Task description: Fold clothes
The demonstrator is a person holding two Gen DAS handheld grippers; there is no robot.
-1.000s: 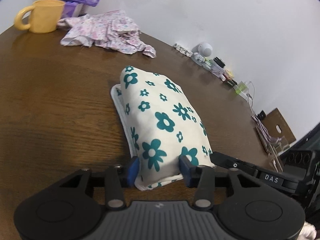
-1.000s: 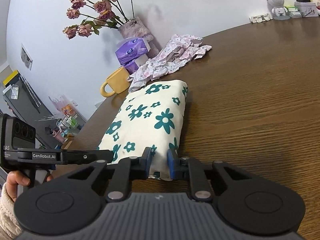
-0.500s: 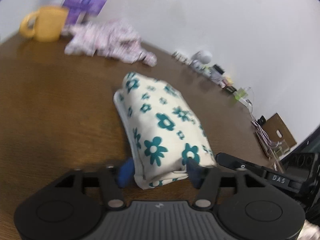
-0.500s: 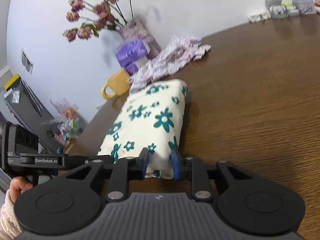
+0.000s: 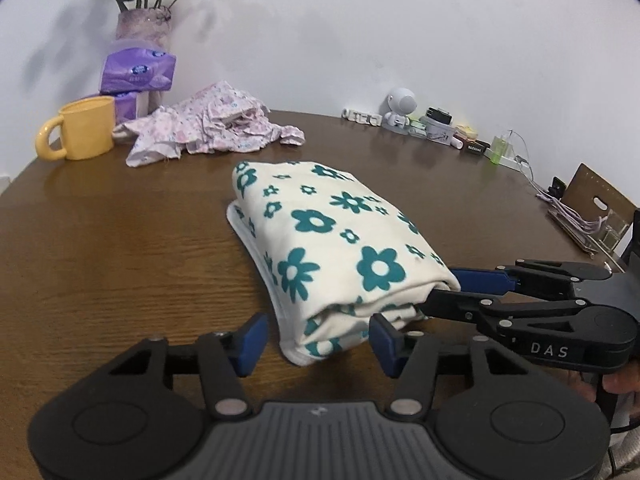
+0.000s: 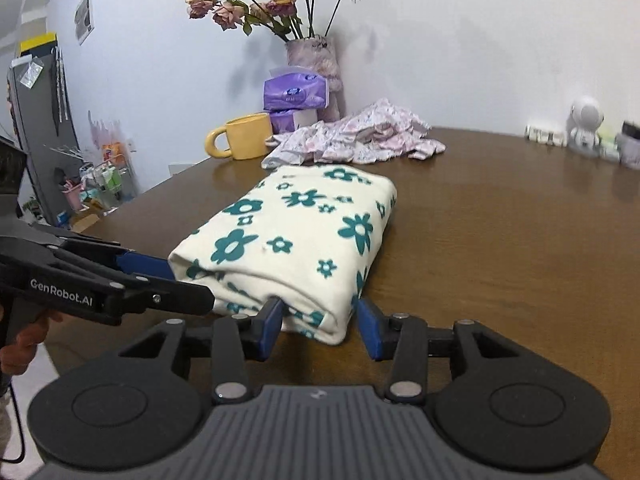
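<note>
In the left wrist view, the folded cream garment with teal flowers (image 5: 340, 240) lies on the brown wooden table (image 5: 120, 240). Its long axis runs from the near edge toward the yellow mug (image 5: 82, 128) and the crumpled pink floral cloth (image 5: 208, 124) at the far side; the rolled, open end faces the camera. The left gripper (image 5: 318, 334) is spread wide, its blue pads on both sides of this near end and apart from the fabric. The right gripper (image 5: 452, 292) comes in from the right, its two fingers around the right corner of the same end.

In the right wrist view, the garment (image 6: 296, 236) points away toward the mug (image 6: 244, 136). The right gripper (image 6: 320, 326) is open; its left pad touches the fabric, and its right pad stands just beside it. The left gripper (image 6: 172, 280) reaches the left corner of the near end.
</note>
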